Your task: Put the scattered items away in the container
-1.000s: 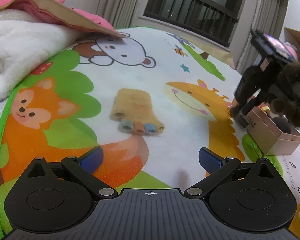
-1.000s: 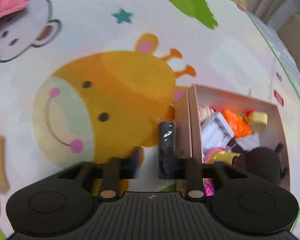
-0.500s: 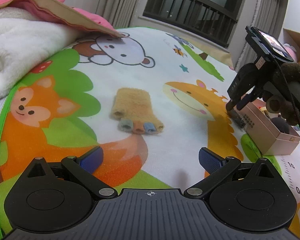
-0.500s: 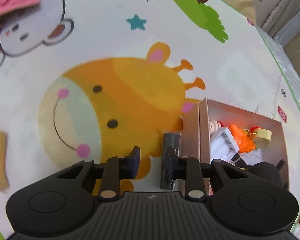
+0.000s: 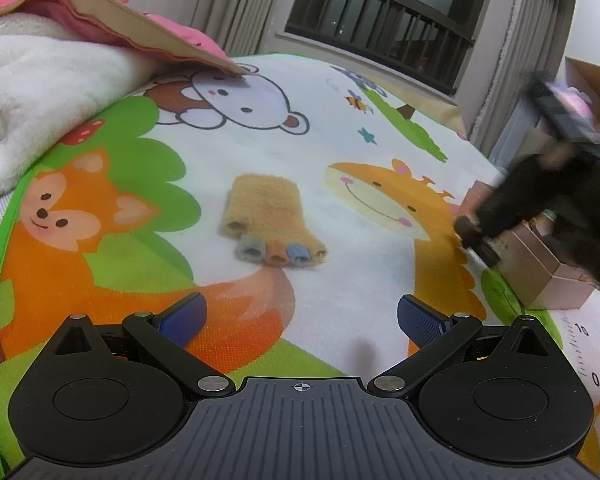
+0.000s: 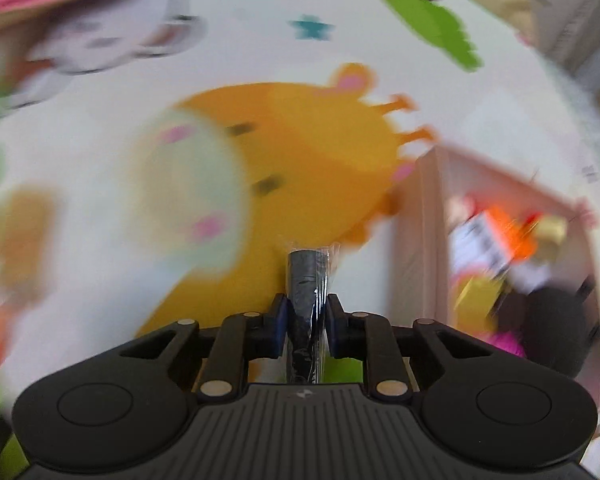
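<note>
Between right tool (image 6: 303,318) pads: black roll (image 6: 306,300), gripped | left tool (image 5: 300,316) spread wide | box (image 6: 432,240) beside

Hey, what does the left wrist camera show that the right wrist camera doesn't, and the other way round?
Only the left wrist view shows the left gripper open and empty, the white blanket and the barred window. Only the right wrist view shows the right gripper shut on the dark wrapped roll, and the box's inside with blurred toys. Both show the animal play mat, its giraffe, the tan fuzzy glove, the pink cloth and the box.
</note>
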Demonstrator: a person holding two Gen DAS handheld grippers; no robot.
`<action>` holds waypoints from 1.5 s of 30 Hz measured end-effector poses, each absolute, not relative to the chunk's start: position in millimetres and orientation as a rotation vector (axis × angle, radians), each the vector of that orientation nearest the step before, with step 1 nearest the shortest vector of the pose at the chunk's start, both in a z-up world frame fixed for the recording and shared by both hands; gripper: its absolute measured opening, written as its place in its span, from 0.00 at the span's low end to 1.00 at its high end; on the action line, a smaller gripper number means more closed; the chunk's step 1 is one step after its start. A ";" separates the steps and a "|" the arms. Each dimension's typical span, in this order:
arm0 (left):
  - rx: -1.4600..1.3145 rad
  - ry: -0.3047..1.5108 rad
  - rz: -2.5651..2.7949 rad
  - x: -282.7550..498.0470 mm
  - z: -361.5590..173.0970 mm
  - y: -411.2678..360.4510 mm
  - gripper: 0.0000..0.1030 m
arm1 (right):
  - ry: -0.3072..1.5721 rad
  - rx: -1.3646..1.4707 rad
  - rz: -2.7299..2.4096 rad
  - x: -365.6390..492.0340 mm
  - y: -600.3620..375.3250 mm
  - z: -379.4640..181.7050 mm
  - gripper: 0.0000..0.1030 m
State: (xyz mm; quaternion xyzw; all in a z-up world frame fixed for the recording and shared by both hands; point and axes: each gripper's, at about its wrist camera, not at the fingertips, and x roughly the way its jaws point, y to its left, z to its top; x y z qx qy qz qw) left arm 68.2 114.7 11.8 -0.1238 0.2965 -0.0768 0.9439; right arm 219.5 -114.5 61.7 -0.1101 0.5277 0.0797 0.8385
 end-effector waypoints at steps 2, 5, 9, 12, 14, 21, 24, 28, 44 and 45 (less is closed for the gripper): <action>-0.236 0.614 -0.149 69.8 12.1 111.8 1.00 | 1.106 -0.249 0.287 175.3 -111.2 65.8 0.18; -0.196 0.632 -0.133 72.3 14.9 105.8 1.00 | 1.107 -0.288 0.401 122.5 -110.8 59.8 0.18; -0.111 0.651 -0.140 84.5 23.4 94.4 1.00 | 1.004 -0.390 0.418 74.4 -119.4 48.8 0.33; -0.028 0.645 -0.115 103.7 31.8 86.9 1.00 | 0.895 -0.384 0.350 52.8 -134.4 46.8 0.64; -0.010 0.640 -0.089 121.9 34.8 85.6 1.00 | 0.839 -0.317 0.320 42.3 -150.6 45.9 0.70; -0.013 0.753 0.009 189.5 14.9 86.2 1.00 | 0.758 -0.034 0.258 8.1 -197.5 33.1 0.87; 0.012 0.730 0.016 191.9 15.2 82.5 1.00 | 0.757 -0.026 0.259 -4.0 -203.5 26.0 0.87; 0.065 0.713 -0.029 186.7 17.7 72.3 0.68 | 0.730 -0.059 0.261 -9.7 -199.8 22.9 0.88; 0.083 0.790 -0.415 69.3 36.6 27.6 0.62 | 0.710 -0.165 0.281 -1.2 -175.5 23.4 0.92; 0.082 0.790 -0.433 62.1 36.9 26.4 0.62 | 0.706 -0.175 0.273 -0.6 -175.0 23.4 0.95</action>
